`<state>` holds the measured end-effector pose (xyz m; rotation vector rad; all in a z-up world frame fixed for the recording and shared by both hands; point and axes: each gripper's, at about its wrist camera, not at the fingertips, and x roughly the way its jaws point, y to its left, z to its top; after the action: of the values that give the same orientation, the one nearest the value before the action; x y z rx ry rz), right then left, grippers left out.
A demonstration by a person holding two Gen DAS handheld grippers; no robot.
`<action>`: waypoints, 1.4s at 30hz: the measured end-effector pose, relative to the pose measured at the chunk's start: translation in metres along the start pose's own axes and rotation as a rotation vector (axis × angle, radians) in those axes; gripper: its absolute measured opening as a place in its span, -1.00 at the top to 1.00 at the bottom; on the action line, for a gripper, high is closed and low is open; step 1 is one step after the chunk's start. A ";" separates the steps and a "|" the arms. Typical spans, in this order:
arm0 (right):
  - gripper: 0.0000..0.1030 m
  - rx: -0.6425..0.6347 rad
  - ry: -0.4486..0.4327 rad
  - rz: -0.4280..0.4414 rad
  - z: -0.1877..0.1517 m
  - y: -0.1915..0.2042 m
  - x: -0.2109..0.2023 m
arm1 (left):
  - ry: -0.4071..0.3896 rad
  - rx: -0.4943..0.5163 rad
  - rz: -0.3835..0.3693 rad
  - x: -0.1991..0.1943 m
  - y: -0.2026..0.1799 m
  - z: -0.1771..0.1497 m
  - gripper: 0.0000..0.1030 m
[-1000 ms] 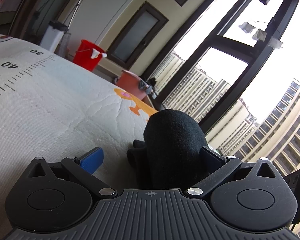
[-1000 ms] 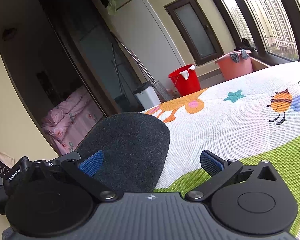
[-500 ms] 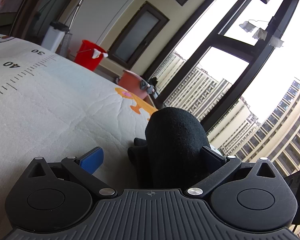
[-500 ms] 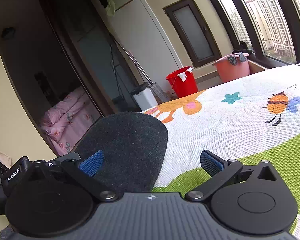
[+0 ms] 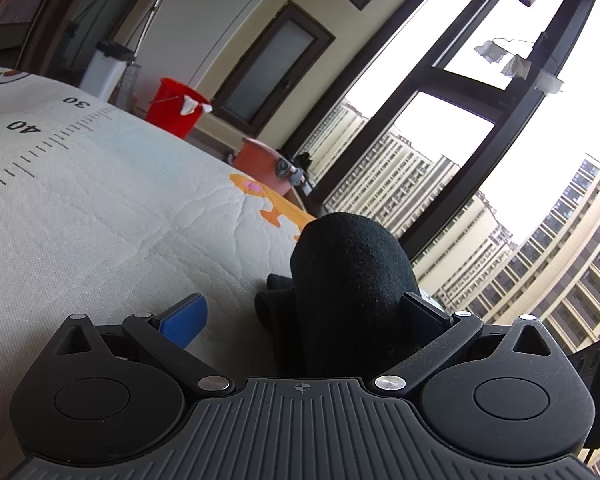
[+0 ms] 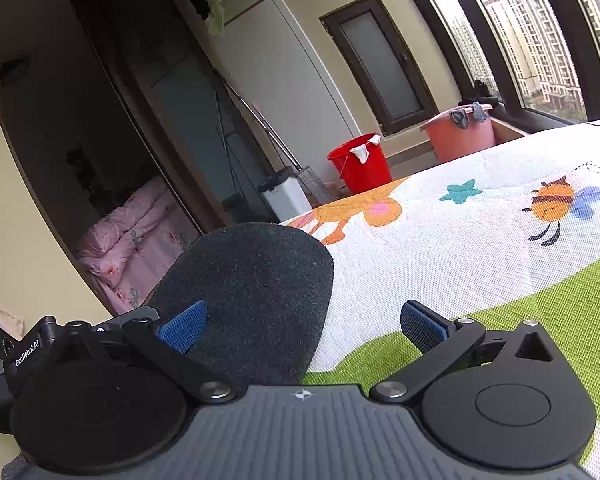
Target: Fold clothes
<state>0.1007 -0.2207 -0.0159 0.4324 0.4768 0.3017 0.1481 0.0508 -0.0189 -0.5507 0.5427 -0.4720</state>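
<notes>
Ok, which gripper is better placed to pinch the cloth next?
Left, probably. The left gripper is open, with the cloth bunched upright between its fingers, against the right one. The right gripper is open too, but there the cloth only covers the left side of the gap.

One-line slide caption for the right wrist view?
Right gripper, jaws open, with a dark felt garment bulging between its fingers above the cartoon-print mat; red bucket behind.
</notes>
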 end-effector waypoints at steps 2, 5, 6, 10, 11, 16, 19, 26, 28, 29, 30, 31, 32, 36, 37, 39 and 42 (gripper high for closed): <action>-1.00 0.004 0.000 0.000 -0.001 -0.001 -0.001 | -0.003 0.006 0.004 0.000 0.000 -0.001 -1.00; -1.00 0.013 0.005 0.006 -0.002 -0.001 -0.002 | -0.002 0.003 0.003 -0.001 0.000 -0.003 -1.00; -1.00 0.015 0.006 0.008 -0.002 -0.001 -0.004 | -0.002 0.002 0.002 -0.002 0.000 -0.004 -1.00; -1.00 0.018 0.008 0.011 -0.006 0.001 -0.012 | 0.000 -0.001 0.002 -0.009 -0.002 -0.006 -1.00; -1.00 0.017 0.009 0.011 -0.006 0.002 -0.014 | 0.000 0.000 0.002 -0.012 -0.003 -0.008 -1.00; -1.00 0.041 0.022 0.026 -0.019 0.008 -0.033 | 0.006 -0.005 -0.009 -0.032 -0.006 -0.019 -1.00; -1.00 0.050 0.024 0.032 -0.027 0.010 -0.049 | 0.006 0.000 -0.016 -0.041 -0.008 -0.024 -1.00; -1.00 0.081 0.054 0.065 -0.027 0.005 -0.048 | 0.018 0.005 -0.013 -0.039 -0.007 -0.023 -1.00; -1.00 0.033 0.050 0.046 -0.026 0.011 -0.053 | -0.008 0.040 0.009 -0.044 -0.014 -0.025 -1.00; -1.00 0.006 0.047 0.035 -0.025 0.015 -0.056 | -0.024 0.074 0.026 -0.048 -0.020 -0.027 -1.00; -1.00 -0.065 0.037 0.011 -0.025 0.024 -0.065 | -0.037 0.118 0.045 -0.052 -0.027 -0.029 -1.00; -1.00 -0.116 0.030 -0.004 -0.026 0.031 -0.073 | -0.050 0.160 0.063 -0.057 -0.035 -0.032 -1.00; -1.00 -0.170 0.026 -0.014 -0.025 0.038 -0.081 | -0.060 0.187 0.075 -0.062 -0.042 -0.035 -1.00; -1.00 -0.297 0.085 -0.050 -0.024 0.051 -0.098 | -0.044 0.203 0.029 -0.074 -0.057 -0.047 -1.00; -1.00 -0.291 0.100 -0.039 -0.024 0.050 -0.098 | -0.024 0.211 0.016 -0.072 -0.058 -0.050 -1.00; -1.00 -0.285 0.131 -0.023 -0.024 0.049 -0.093 | 0.028 0.199 0.015 -0.064 -0.056 -0.050 -1.00; -1.00 -0.402 0.192 -0.049 -0.025 0.061 -0.074 | 0.101 0.073 0.033 -0.052 -0.037 -0.045 -1.00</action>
<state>0.0148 -0.1872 0.0207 -0.0009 0.5975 0.3835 0.0722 0.0348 -0.0107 -0.4489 0.6274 -0.4878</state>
